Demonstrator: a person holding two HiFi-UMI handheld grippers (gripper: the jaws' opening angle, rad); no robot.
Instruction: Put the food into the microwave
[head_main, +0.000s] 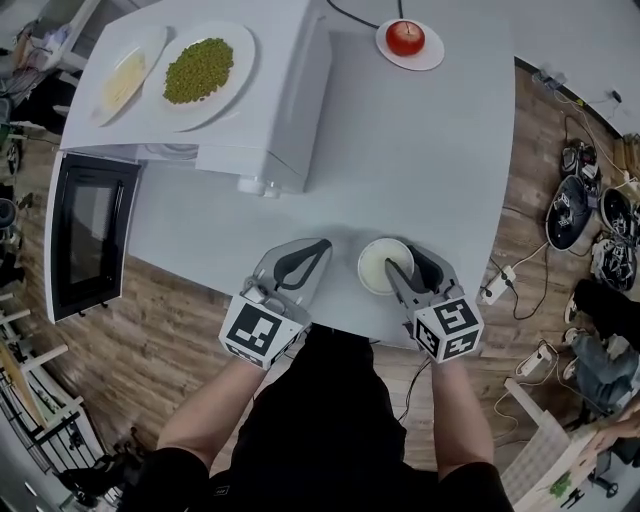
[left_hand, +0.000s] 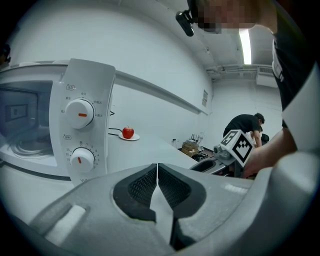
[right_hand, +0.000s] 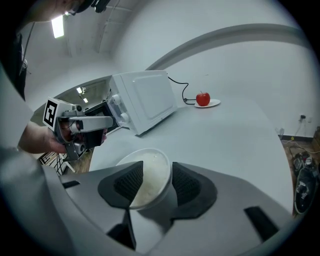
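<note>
A white bowl of rice (head_main: 380, 266) (right_hand: 148, 176) stands on the white table (head_main: 420, 150) near its front edge. My right gripper (head_main: 403, 262) (right_hand: 156, 170) is open astride the bowl's right rim, one jaw over the rice and the other outside the wall. To the bowl's left my left gripper (head_main: 321, 245) (left_hand: 157, 168) rests shut and holds nothing. The white microwave (head_main: 290, 130) (left_hand: 80, 125) (right_hand: 145, 97) sits at the table's far left with its door (head_main: 90, 235) swung open. On its top lie a plate of green peas (head_main: 198, 70) and a plate of pale food (head_main: 122, 80).
A red apple (head_main: 405, 37) (left_hand: 128, 132) (right_hand: 202, 98) on a small plate sits at the table's far edge, beside the microwave's black cable. On the wooden floor to the right lie a power strip (head_main: 497, 285), cords and several round cookers (head_main: 572, 212).
</note>
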